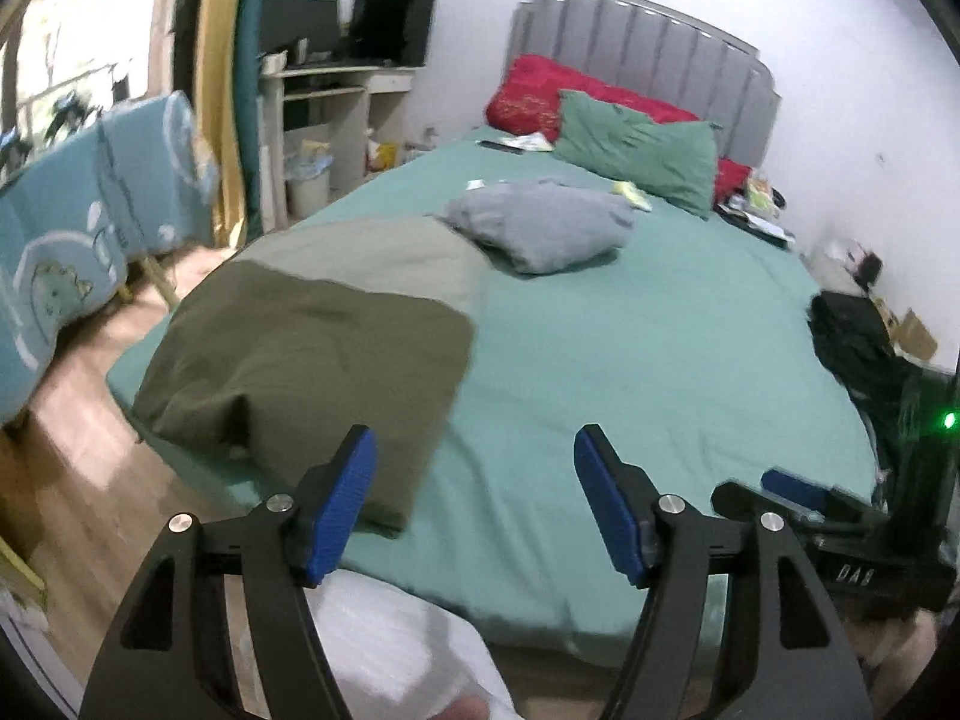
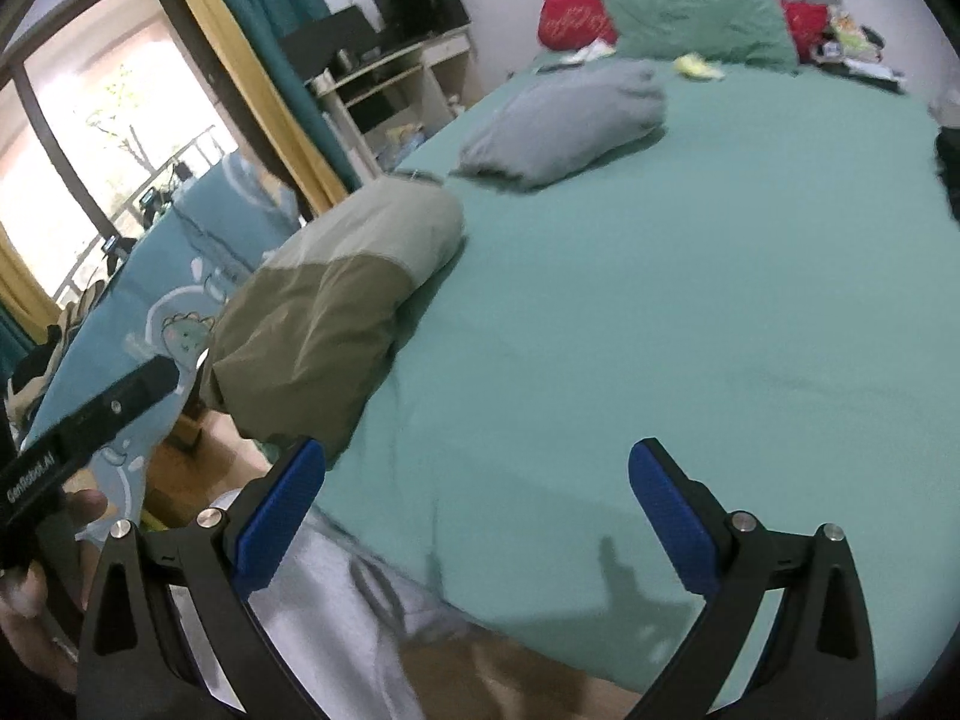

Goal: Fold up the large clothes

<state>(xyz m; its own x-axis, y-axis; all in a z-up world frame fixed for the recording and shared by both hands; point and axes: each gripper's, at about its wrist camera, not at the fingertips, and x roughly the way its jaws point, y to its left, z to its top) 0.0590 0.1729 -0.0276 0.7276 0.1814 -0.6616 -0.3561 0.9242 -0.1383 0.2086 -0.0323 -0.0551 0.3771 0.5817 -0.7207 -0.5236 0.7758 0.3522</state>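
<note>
Both hand-held grippers hover over the foot end of the bed [image 1: 660, 330], holding nothing.

Left hand-held gripper [image 1: 474, 504]: blue pads [image 1: 339, 516] spread wide apart, nothing between them. In its view the right unit shows at about 3 o'clock, low at the frame edge, with a green LED lit.

Right hand-held gripper [image 2: 477, 516]: fingers also wide apart, only green sheet between them. The left unit's black body crosses its view at about 8 o'clock, with a hand on it.

Task item: folded olive garment [image 1: 312, 354], two-tone, darker half nearer the foot, lighter half toward the headboard. It lies flat on the bed's left edge near the foot corner, at roughly 10 o'clock from the left gripper's pads. The left pad overlaps its near edge in the picture; contact cannot be told. Right view has it at 10 o'clock too, well apart from those fingers.

Second item: bundled grey garment [image 1: 540, 222] just beyond the olive one, toward the middle of the bed, about 12 o'clock in the left view.

At the head: green pillow [image 1: 642, 150] leaning on a red pillow [image 1: 540, 96], against the grey headboard [image 1: 648, 36]. Small clutter beside them, too blurred to name.

Off the bed at 9 o'clock: blue cartoon-print cloth [image 1: 78, 228] draped over a stand, and a window behind it. White fabric [image 1: 390, 630] lies below the left gripper, near the bed's foot.
</note>
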